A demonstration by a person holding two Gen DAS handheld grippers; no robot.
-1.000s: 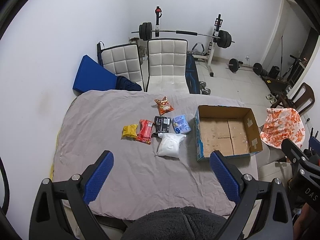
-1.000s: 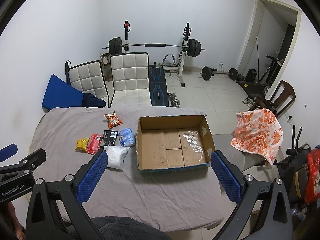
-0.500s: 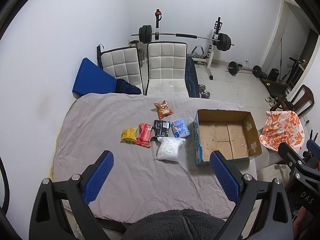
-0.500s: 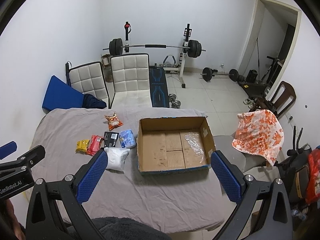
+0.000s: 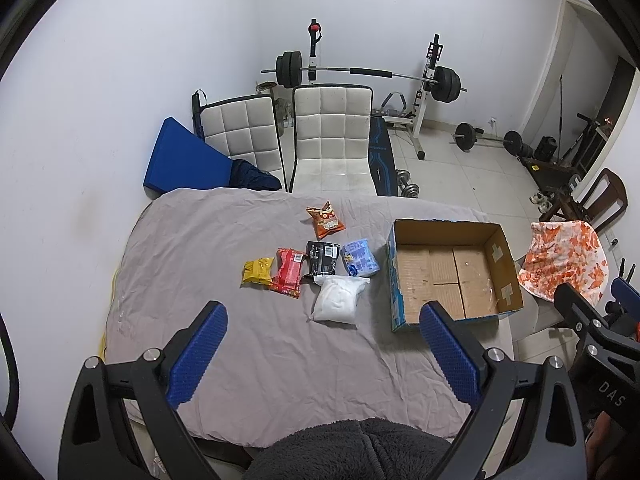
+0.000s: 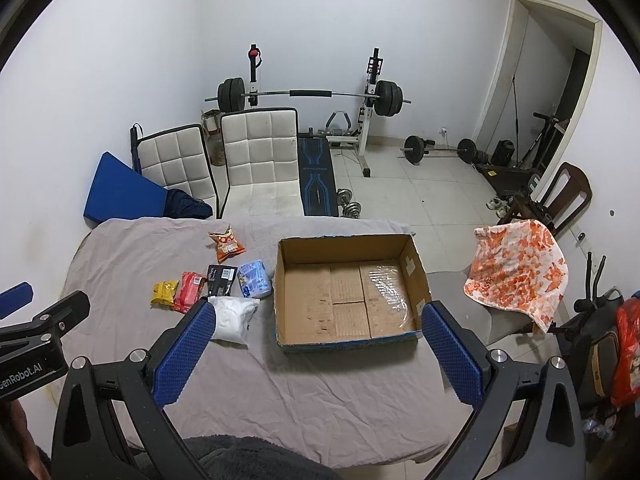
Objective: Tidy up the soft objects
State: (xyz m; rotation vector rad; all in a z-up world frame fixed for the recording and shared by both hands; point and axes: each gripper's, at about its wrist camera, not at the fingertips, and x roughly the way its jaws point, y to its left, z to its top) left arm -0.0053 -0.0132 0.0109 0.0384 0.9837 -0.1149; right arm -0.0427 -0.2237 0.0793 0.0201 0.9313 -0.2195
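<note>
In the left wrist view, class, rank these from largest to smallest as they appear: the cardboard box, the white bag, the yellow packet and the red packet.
1. cardboard box
2. white bag
3. red packet
4. yellow packet

All lie at a similar distance on the table, so nearness hardly skews the order.

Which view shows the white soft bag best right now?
The left wrist view: the white bag lies fully visible between the fingers. In the right wrist view, the right hand-held gripper's left finger covers the bag's near-left corner.

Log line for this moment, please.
left gripper: open, empty | right gripper: open, empty | brown cardboard box: empty | white soft pouch: on table
</note>
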